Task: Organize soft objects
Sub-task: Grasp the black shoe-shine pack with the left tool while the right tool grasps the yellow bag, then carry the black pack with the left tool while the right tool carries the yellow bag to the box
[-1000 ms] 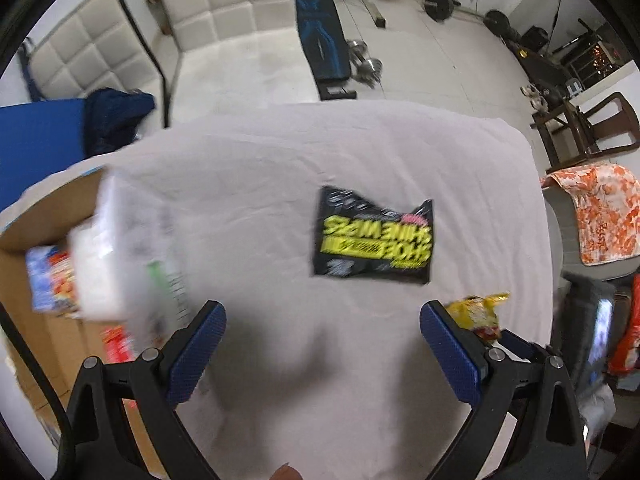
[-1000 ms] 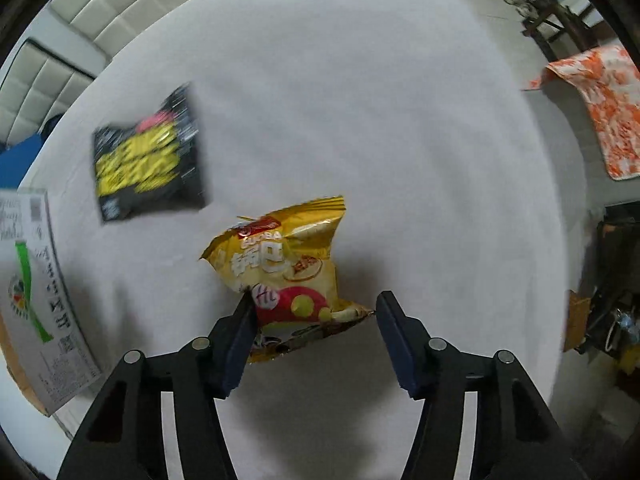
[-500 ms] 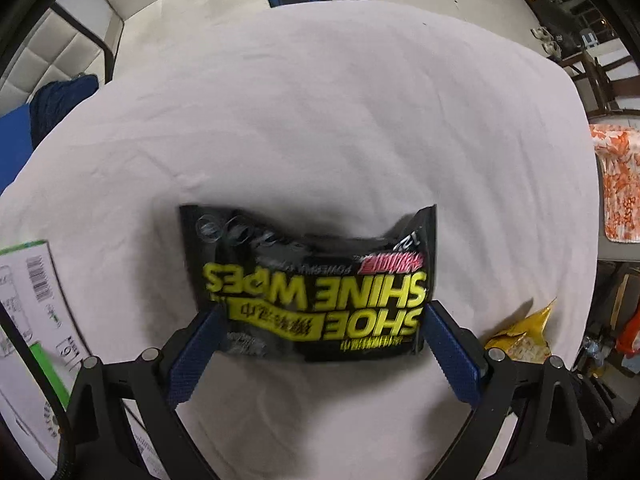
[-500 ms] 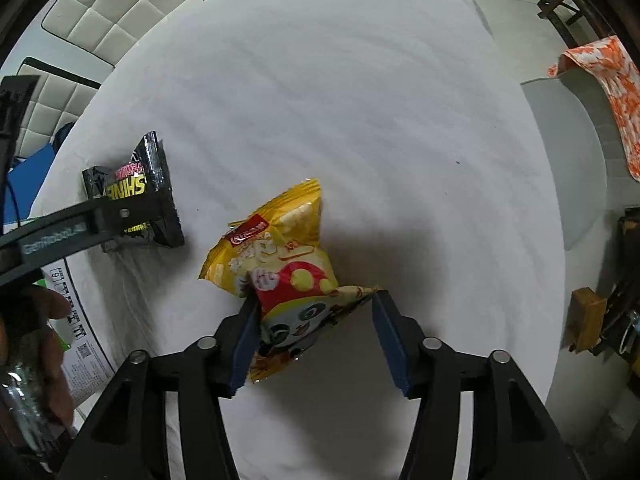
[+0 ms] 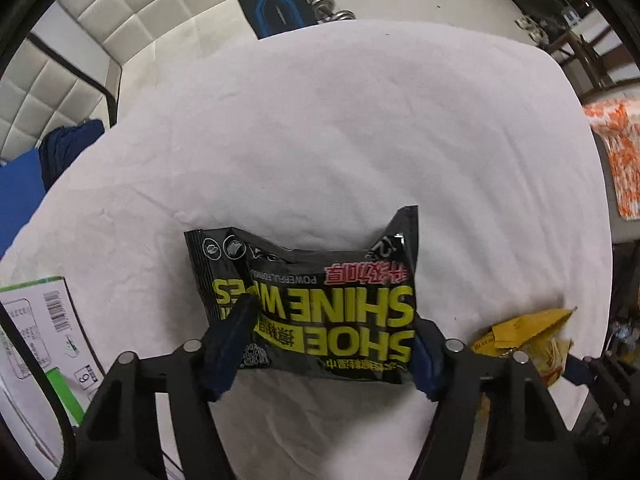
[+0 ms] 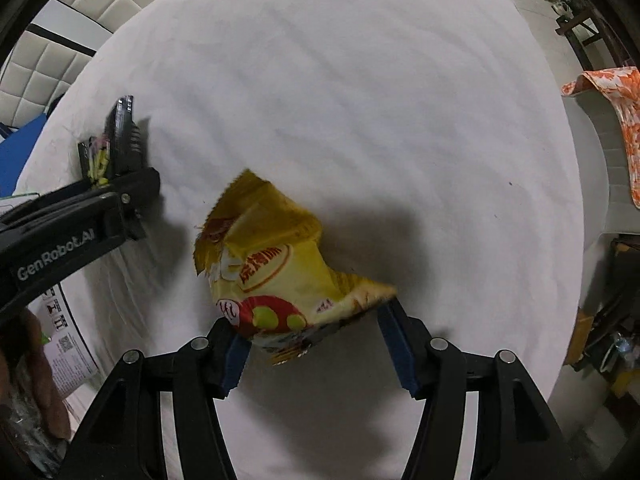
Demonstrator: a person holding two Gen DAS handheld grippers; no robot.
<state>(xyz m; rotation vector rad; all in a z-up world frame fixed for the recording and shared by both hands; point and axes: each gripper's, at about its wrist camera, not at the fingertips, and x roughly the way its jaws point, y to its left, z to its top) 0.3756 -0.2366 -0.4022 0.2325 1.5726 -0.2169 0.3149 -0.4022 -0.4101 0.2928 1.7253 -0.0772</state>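
A black pack of shoe shine wipes (image 5: 316, 308) with yellow lettering sits between the blue pads of my left gripper (image 5: 332, 344), which is shut on its near edge and bends it. A yellow snack bag (image 6: 280, 272) stands tilted between the pads of my right gripper (image 6: 316, 348), which is shut on its lower edge. The bag also shows in the left wrist view (image 5: 528, 340) at the right. The left gripper's body (image 6: 76, 220) with the wipes pack (image 6: 116, 144) shows at the left of the right wrist view.
A white cloth (image 5: 340, 140) covers the round table. A white and green box (image 5: 40, 332) lies at the left edge. A white padded chair (image 5: 132, 20) and a blue cloth (image 5: 20, 196) stand beyond the table. An orange patterned cloth (image 6: 616, 108) is off to the right.
My left gripper moved in over the wipes pack and closed on it. My right gripper closed on the snack bag and tipped it upward.
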